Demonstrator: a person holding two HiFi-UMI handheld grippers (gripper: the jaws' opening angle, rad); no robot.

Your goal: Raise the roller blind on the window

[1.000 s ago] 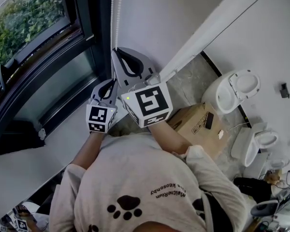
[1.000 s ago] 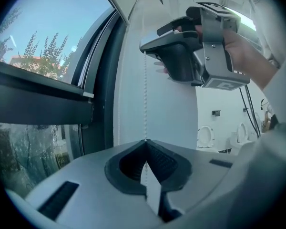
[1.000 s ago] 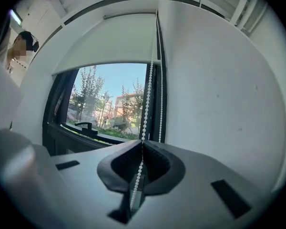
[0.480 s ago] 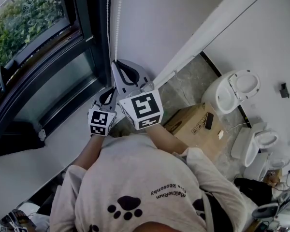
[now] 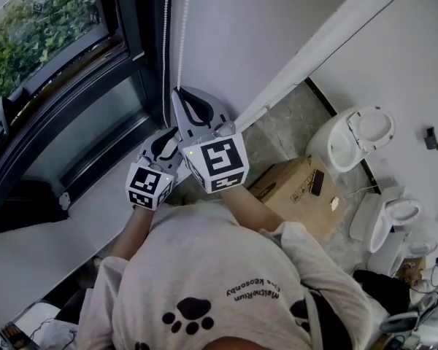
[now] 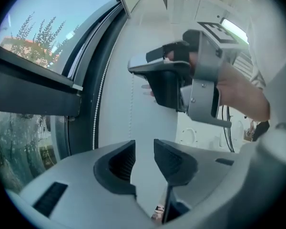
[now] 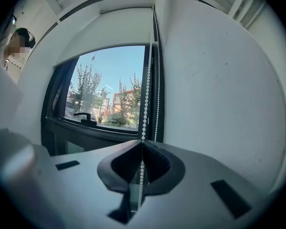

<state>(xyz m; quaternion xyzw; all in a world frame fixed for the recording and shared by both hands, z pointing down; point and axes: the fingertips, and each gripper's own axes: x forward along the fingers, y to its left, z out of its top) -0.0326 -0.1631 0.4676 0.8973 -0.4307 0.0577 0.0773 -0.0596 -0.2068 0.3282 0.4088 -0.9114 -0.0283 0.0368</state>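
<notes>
White beads of the chain run down the centre of the right gripper view, along the right edge of the window. They pass straight between the jaws of the right gripper, which are clenched on that strand. A 2nd strand hangs free just to its right. At the top of that view the roller blind covers only the upper strip of the window, and trees show through the glass below it.

The left gripper has its jaws released. They have just been opening, and nothing is pressed between the pads. A faint strand of chain hangs against the white wall just ahead of the left-hand pad; whether it touches that pad I cannot tell. The right gripper fills the upper right of the left gripper view.

In the head view both grippers sit at frame centre, just right of the window, the left one lower in the frame and nearer the person. At the right of the frame a cardboard box and 2 white toilets stand on the floor.
</notes>
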